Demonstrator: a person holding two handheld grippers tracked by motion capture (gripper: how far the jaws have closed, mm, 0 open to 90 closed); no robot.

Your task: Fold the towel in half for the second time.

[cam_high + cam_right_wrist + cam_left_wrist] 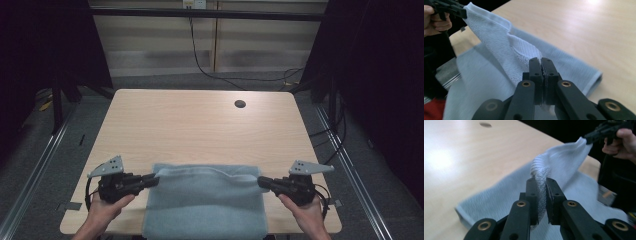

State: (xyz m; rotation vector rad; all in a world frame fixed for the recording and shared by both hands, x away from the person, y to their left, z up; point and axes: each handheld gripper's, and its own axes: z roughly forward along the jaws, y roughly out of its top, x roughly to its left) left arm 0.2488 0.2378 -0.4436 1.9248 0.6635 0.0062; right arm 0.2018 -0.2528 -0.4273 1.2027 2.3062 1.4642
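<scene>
You hold a light blue towel [205,205] by two corners at the near edge of the wooden table [195,120]. The towel lies at the table's near middle, its near end hanging over the edge toward you.

Left gripper [152,180]: clamped on the towel's far left corner. In the left gripper view, a bunched roll of terry cloth [540,182] stands between the jaws, which remain slightly apart around its thickness.

Right gripper [261,182]: clamped on the far right corner. In the right gripper view, the jaws press nearly flush on a thin fold of cloth [526,57].

Key relation: the gripped edge runs left to right between the two grippers, parallel to the table's near edge. Both gripper views show this edge lifted off the towel layer below and sagging slightly at its middle. The body of the towel lies on your side of that edge, with bare tabletop beyond it toward the round cable hole [240,104].

The work in hand appears to be spreading or folding the towel. Either move carries the held edge across its own long axis, away from you or back over the towel. Neither hand is nearer; both stand level. Keep them level and equally spaced so the edge stays taut and square to the table.
</scene>
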